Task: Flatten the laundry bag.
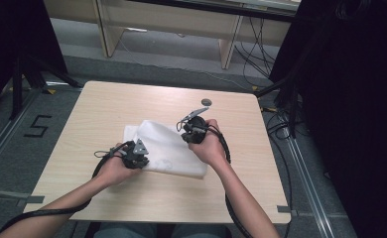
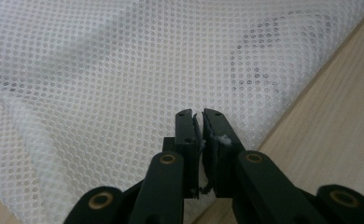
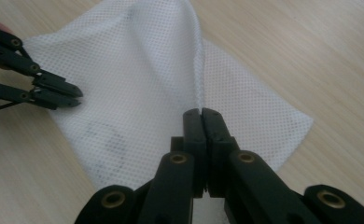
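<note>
A white mesh bag [image 1: 169, 148] lies in the middle of the wooden table [image 1: 107, 109]. My right gripper [image 1: 190, 130] is over its far right part, shut on a fold of the mesh [image 3: 171, 70], which rises in a ridge to the jaws [image 3: 202, 112]. At the bag's near left edge, my left gripper [image 1: 137, 159] has its jaws nearly together [image 2: 199, 114], pinching the mesh [image 2: 124, 70] at that edge. It also appears at the left of the right gripper view [image 3: 76, 97]. Faint grey marks [image 2: 259, 60] show through the fabric.
A small dark round disc [image 1: 206, 102] lies on the table near its far edge. Cables trail from both grippers along the forearms. Dark stands and black curtains border the table on both sides, and bare wood surrounds the bag.
</note>
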Demonstrator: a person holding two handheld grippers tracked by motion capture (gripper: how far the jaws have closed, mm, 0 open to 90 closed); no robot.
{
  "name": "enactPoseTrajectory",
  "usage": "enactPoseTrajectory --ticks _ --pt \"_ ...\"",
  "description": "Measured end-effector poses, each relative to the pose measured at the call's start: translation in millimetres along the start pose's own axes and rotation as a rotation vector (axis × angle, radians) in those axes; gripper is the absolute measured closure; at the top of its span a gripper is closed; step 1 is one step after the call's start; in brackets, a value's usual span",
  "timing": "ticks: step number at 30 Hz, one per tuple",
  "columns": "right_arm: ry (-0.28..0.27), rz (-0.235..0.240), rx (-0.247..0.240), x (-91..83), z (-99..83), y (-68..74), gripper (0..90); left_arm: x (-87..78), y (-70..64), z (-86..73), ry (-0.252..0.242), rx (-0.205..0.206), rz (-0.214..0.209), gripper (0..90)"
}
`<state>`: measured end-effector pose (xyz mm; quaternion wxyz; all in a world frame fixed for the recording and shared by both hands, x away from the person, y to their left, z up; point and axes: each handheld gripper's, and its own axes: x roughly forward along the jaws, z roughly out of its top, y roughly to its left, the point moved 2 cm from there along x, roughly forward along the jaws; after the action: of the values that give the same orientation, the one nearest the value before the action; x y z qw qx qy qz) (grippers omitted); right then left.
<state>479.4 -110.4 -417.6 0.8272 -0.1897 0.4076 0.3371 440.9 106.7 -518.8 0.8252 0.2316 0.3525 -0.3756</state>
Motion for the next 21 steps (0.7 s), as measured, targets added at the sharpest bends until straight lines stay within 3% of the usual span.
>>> enactPoseTrajectory --ticks 11,12,15,16,18,21 --pt "-0.015 0.049 -0.017 -7.8 -14.2 21.8 90.0 0.5 -0.6 -0.9 -0.007 -0.016 0.000 83.0" --pt "-0.018 0.057 -0.037 -6.8 -17.6 24.3 90.0 0.6 -0.2 -1.0 -0.007 -0.016 0.006 82.8" --pt "-0.014 0.069 -0.038 -5.7 -21.0 27.6 90.0 0.5 -0.4 -1.2 -0.009 -0.020 0.012 81.7" --pt "-0.022 0.067 -0.069 -2.7 -23.7 28.2 90.0 0.5 -0.5 -1.2 -0.010 -0.020 0.013 81.6" --pt "-0.011 0.074 -0.037 -0.8 -27.1 32.1 90.0 0.4 -0.9 -1.1 -0.011 -0.022 0.012 80.9" --pt "-0.006 0.075 -0.045 1.4 -29.6 32.8 90.0 -0.9 0.3 -0.7 -0.009 -0.014 0.013 79.9"
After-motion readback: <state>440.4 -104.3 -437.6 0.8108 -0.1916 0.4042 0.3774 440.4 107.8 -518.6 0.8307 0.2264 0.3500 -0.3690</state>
